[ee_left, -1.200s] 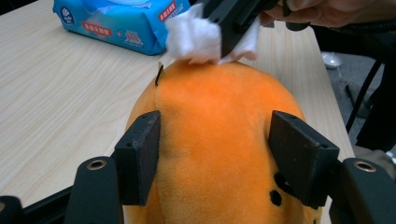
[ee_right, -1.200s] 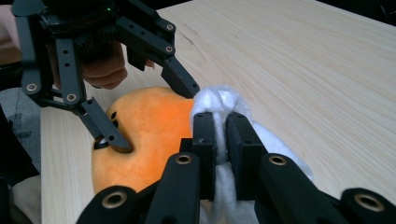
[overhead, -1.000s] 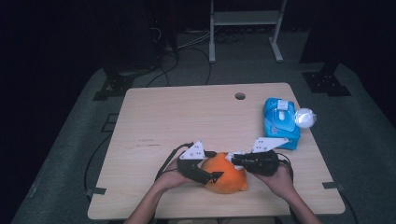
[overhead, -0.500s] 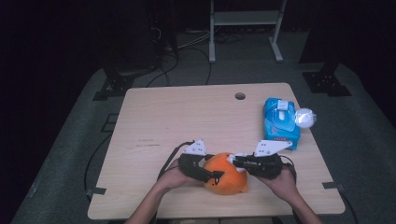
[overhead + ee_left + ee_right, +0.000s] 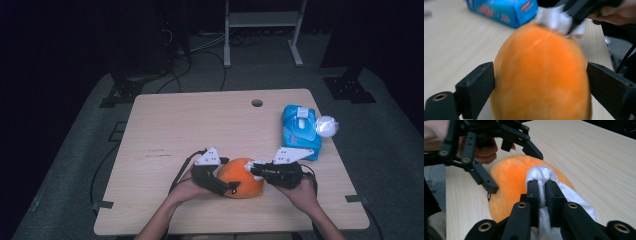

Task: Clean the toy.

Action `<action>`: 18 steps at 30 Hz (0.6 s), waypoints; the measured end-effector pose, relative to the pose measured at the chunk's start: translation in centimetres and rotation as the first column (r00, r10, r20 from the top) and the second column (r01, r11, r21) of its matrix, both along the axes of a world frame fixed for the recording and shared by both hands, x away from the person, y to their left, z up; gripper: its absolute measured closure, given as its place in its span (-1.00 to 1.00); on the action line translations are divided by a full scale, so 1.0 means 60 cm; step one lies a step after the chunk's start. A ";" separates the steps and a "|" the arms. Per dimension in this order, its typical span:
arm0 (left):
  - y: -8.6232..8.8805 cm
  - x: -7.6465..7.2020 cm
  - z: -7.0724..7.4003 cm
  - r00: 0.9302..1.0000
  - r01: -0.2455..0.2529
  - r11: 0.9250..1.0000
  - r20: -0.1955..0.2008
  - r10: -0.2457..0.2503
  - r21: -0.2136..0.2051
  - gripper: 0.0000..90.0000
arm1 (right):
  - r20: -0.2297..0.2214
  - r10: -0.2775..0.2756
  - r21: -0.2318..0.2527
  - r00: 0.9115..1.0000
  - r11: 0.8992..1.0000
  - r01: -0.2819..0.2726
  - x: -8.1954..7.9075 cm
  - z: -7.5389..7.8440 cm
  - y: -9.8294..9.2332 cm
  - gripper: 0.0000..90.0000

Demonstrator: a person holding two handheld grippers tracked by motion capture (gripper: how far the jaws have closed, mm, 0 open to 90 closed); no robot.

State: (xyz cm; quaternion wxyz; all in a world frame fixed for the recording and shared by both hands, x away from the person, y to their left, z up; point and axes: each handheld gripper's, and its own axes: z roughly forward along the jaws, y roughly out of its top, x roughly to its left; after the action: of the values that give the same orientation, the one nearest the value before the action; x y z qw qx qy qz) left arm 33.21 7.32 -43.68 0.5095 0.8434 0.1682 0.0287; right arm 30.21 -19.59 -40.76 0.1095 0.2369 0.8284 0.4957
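Both my forearms come in from six o'clock on the table point(image 5: 165, 130), hands low and nearly level, meeting over the orange fruit point(image 5: 241, 177) that sits near the table's front edge. My left tongs point(image 5: 226, 187) lie at the fruit's nine o'clock, pointing across it — their jaws have just been opening and stand wide, one black block on each flank of the fruit point(image 5: 541, 75), whether the blocks touch the skin I cannot tell. My right tongs point(image 5: 256, 169) reach in from three o'clock, pinched narrow on a white wipe point(image 5: 544, 178), crumpled and soft, pressed to the top of the fruit. The fruit is smooth, rounded, oval — matte orange. A blue wipes pack point(image 5: 300, 129) lies at one o'clock of the fruit, well apart, glossy and rectangular.
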 end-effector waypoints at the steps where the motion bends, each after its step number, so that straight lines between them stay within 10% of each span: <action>1: 0.001 -0.002 0.000 1.000 0.007 1.000 0.016 -0.007 0.009 -0.63 | 0.001 0.000 -0.004 1.000 1.000 0.000 -0.002 0.000 0.001 0.81; 9: -0.012 -0.025 0.007 0.987 0.047 0.995 0.149 -0.060 0.090 -0.42 | 0.082 0.046 -0.029 0.996 0.999 -0.043 -0.023 0.019 0.041 0.81; 18: -0.003 -0.017 0.002 0.993 0.039 0.998 0.111 -0.044 0.050 -0.43 | 0.035 -0.047 -0.017 0.998 0.999 0.048 -0.003 0.009 -0.016 0.81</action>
State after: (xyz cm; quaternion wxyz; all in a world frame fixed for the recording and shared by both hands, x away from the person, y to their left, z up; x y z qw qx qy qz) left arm 32.17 7.13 -43.55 0.4984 0.8556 0.1210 0.0692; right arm 30.04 -20.57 -40.21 0.1379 0.2468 0.8250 0.4894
